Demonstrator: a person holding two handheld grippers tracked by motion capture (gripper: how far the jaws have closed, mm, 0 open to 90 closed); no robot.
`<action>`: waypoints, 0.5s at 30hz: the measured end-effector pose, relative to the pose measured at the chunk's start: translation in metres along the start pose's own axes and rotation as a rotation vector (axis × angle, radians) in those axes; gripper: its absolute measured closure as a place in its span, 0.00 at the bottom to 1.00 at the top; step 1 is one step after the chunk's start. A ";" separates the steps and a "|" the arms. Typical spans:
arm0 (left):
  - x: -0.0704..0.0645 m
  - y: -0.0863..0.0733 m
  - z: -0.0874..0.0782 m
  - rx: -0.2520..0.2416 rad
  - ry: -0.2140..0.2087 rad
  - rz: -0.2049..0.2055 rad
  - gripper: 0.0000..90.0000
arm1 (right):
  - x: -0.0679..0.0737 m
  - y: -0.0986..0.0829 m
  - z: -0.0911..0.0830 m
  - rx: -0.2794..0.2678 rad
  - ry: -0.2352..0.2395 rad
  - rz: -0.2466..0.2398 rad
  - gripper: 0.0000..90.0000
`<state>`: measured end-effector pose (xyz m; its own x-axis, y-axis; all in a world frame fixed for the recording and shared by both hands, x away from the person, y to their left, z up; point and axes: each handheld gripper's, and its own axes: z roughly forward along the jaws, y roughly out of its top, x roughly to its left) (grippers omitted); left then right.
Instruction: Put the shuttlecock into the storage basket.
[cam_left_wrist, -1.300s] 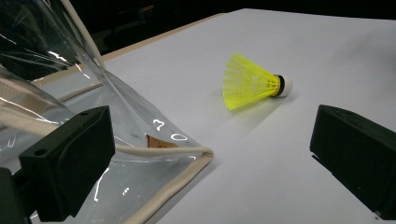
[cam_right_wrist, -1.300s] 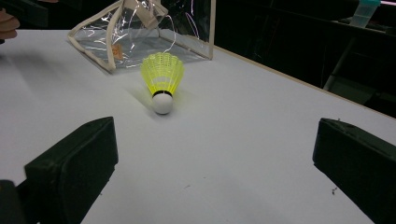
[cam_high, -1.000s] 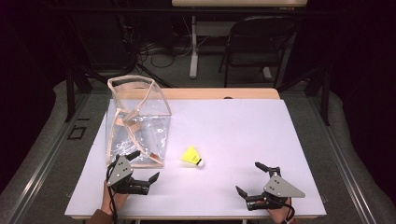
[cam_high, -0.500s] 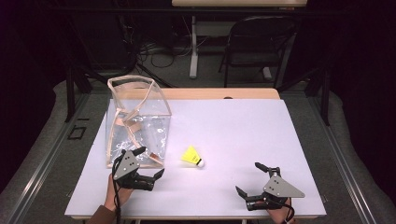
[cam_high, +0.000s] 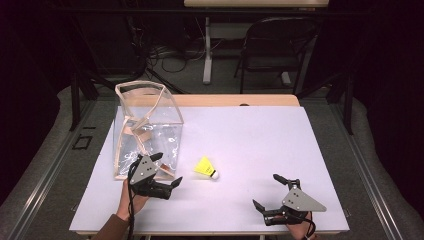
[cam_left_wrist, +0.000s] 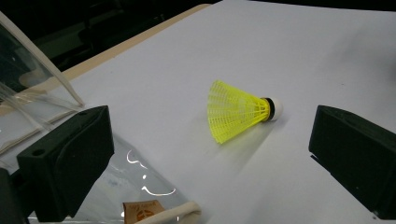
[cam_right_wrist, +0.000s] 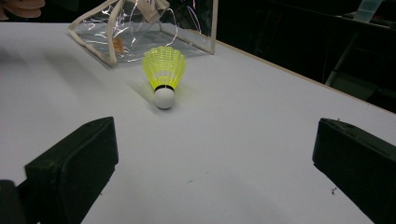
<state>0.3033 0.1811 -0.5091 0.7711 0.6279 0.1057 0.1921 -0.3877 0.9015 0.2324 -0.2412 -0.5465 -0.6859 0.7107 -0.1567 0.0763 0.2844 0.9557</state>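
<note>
A yellow shuttlecock (cam_high: 205, 168) with a white cork tip lies on its side on the white table (cam_high: 250, 145). In the left gripper view the shuttlecock (cam_left_wrist: 239, 111) rests ahead between the wide-apart jaws. My left gripper (cam_high: 166, 170) is open, just left of it, beside the front of a clear plastic bag (cam_high: 145, 127) with beige trim. My right gripper (cam_high: 266, 192) is open near the front right edge, empty. In the right gripper view the shuttlecock (cam_right_wrist: 163, 72) points its cork at me, with the bag (cam_right_wrist: 140, 25) behind.
The bag (cam_left_wrist: 42, 112) stands upright at the table's left, its mouth open at the top. A folding chair (cam_high: 272, 50) and a table leg (cam_high: 206, 50) stand beyond the far edge. Dark floor surrounds the table.
My left gripper has lifted and moved forward and right, toward the shuttlecock, ending close beside the bag's front corner. The right gripper and the shuttlecock have stayed put.
</note>
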 end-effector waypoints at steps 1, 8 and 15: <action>0.000 0.001 0.001 0.000 -0.003 -0.002 0.00 | 0.000 0.000 0.000 0.001 0.000 -0.001 0.00; 0.000 0.009 0.008 0.010 -0.022 0.005 0.00 | 0.000 -0.001 -0.002 0.000 -0.005 0.001 0.00; -0.001 0.016 0.020 0.021 -0.042 0.004 0.00 | 0.000 -0.001 -0.003 0.005 -0.009 0.004 0.00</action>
<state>0.3180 0.1612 -0.5030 0.7963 0.5979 0.0913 0.2014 -0.4045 0.8921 0.2298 -0.2436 -0.5469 -0.6789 0.7177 -0.1549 0.0828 0.2844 0.9551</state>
